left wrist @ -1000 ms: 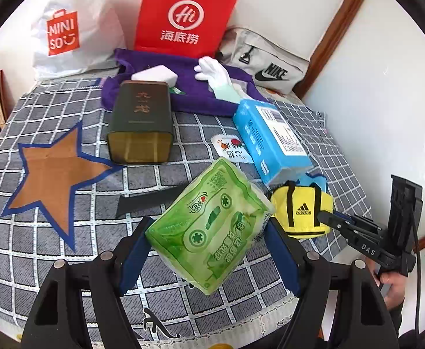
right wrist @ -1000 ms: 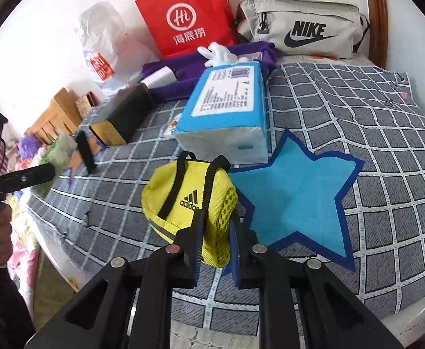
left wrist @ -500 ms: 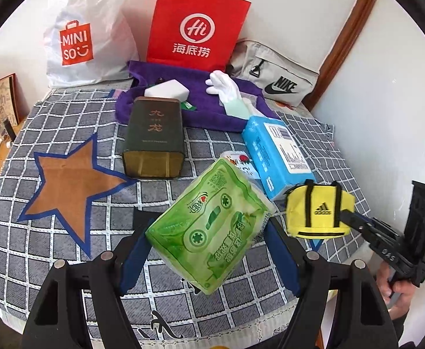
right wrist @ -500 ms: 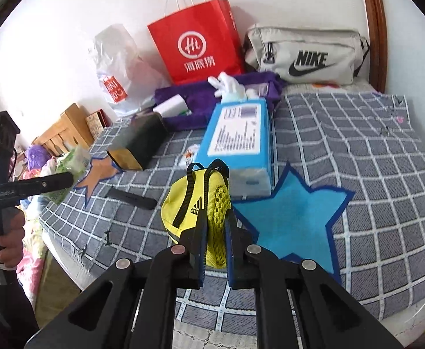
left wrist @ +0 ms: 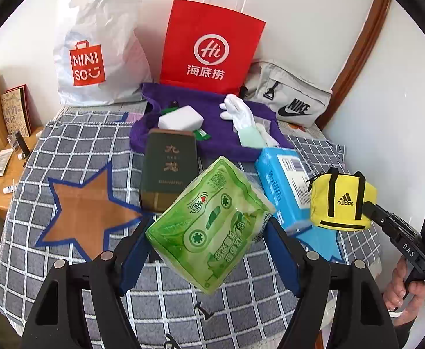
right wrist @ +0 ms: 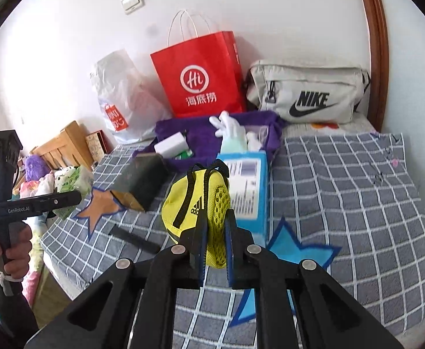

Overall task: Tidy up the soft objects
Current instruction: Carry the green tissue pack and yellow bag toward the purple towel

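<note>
My left gripper (left wrist: 209,232) is shut on a green tissue pack (left wrist: 212,226) and holds it above the checked cloth (left wrist: 67,151). My right gripper (right wrist: 215,232) is shut on a small yellow Adidas bag (right wrist: 195,200), lifted clear of the cloth; the bag also shows in the left wrist view (left wrist: 341,203). An orange star patch (left wrist: 87,212) lies at the left, a blue star patch (right wrist: 288,250) at the right. A blue tissue pack (left wrist: 285,183) lies between them.
A dark green box (left wrist: 168,168) lies by the orange star. A purple towel (left wrist: 206,110) with a white glove (left wrist: 238,110) and a white pack (left wrist: 180,119) lies behind. A red paper bag (left wrist: 209,52), Miniso bag (left wrist: 96,55) and Nike pouch (left wrist: 290,99) stand along the wall.
Both grippers have risen and pulled back from the table. The yellow bag has been lifted off the cloth; the green pack stays held in the left gripper.
</note>
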Demonstrator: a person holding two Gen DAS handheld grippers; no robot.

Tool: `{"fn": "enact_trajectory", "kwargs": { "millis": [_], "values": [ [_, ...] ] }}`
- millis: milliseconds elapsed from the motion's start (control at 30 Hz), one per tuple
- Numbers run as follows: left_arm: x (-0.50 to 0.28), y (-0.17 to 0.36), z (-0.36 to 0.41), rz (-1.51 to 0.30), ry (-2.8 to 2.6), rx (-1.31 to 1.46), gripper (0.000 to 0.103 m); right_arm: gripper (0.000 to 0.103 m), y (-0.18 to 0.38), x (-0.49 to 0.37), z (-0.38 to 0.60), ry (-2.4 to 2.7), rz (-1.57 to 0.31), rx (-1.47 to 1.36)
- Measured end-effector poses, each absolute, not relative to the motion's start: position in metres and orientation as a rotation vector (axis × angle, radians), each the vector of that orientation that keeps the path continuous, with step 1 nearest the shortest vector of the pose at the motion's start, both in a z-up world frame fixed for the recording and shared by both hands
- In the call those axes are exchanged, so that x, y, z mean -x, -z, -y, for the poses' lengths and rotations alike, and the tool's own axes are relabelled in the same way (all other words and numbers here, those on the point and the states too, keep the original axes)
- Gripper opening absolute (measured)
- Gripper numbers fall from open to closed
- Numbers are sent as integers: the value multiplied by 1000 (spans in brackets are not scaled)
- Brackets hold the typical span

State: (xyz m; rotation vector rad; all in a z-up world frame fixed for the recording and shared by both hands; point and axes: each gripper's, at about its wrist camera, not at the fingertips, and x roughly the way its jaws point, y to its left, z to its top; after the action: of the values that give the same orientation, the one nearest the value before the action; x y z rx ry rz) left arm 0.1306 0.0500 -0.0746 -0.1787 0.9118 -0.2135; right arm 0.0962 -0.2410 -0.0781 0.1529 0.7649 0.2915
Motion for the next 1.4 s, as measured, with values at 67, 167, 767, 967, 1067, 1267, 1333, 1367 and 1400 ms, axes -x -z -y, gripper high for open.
{"fn": "enact_trajectory", "kwargs": {
  "millis": [67,167,767,967,1067,1267,1333,1367,1400],
  "values": [
    [-137,72,-51,-910,212,181,75,11,74,-103,241,-288,-757,-153],
    [-148,69,-51,-914,203,183,75,11,68,-117,240,-292,-744,-166],
    [-231,67,-56,-947,180,229,75,11,73,-217,243,-274,-746,-223],
    [-260,69,-54,-962,163,209,75,11,79,-249,235,-293,-755,-216],
    [-274,73,-54,-973,153,205,75,11,84,-264,227,-309,-760,-208],
    [-297,81,-54,-991,142,193,75,11,98,-292,210,-344,-796,-170],
    [-305,83,-55,-994,138,197,75,11,102,-299,207,-355,-804,-167],
    [-308,84,-55,-995,136,201,75,11,103,-303,206,-359,-808,-167],
    [-312,84,-56,-997,135,205,75,11,103,-307,205,-360,-809,-165]
  ]
}}
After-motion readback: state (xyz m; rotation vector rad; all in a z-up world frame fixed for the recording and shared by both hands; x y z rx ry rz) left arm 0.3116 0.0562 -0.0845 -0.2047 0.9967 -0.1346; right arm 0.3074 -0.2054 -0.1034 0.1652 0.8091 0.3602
